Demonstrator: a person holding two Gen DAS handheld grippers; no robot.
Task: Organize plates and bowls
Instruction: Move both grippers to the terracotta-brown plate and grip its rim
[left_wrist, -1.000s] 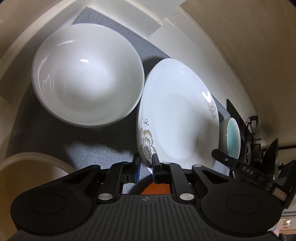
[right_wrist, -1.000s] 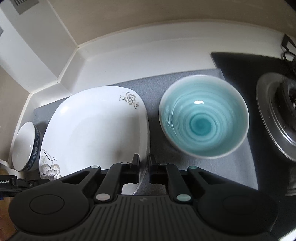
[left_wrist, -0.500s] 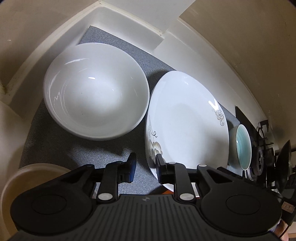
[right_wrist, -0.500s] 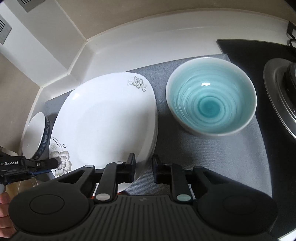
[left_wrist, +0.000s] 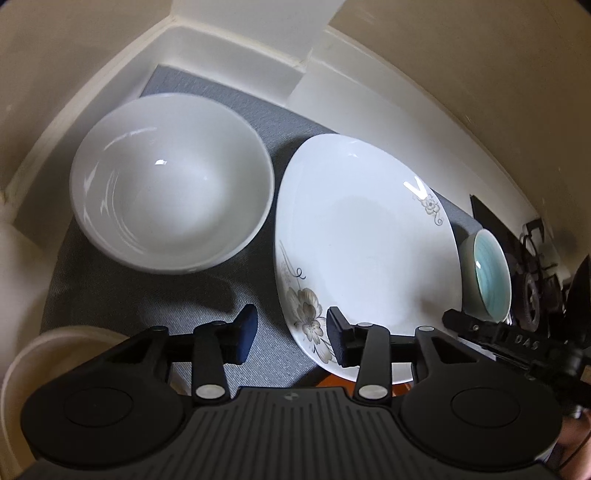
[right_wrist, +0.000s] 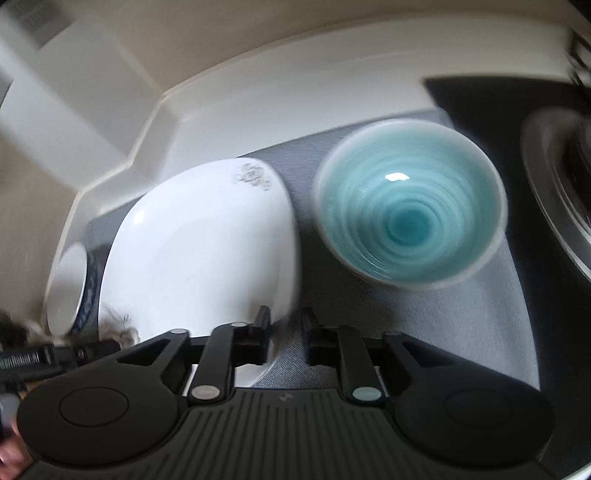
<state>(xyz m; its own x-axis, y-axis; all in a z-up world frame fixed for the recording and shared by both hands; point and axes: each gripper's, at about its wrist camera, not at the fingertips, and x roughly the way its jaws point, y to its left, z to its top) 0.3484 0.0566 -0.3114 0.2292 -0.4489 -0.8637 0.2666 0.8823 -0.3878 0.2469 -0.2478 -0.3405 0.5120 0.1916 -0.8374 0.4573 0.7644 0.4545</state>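
Left wrist view: the left gripper (left_wrist: 291, 334) has just been opening, its jaws either side of the white flowered square plate's (left_wrist: 365, 254) near edge on the grey mat (left_wrist: 122, 295), between a white round bowl (left_wrist: 170, 181) and a teal bowl (left_wrist: 491, 273). The right gripper (right_wrist: 285, 338) has been opening too, holding nothing.

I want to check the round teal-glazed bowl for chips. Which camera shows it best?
The right wrist view: the round teal-glazed bowl faces the camera, whole, though motion-blurred. The left wrist view shows it small and edge-on at the frame's right, beyond the white floral plate.
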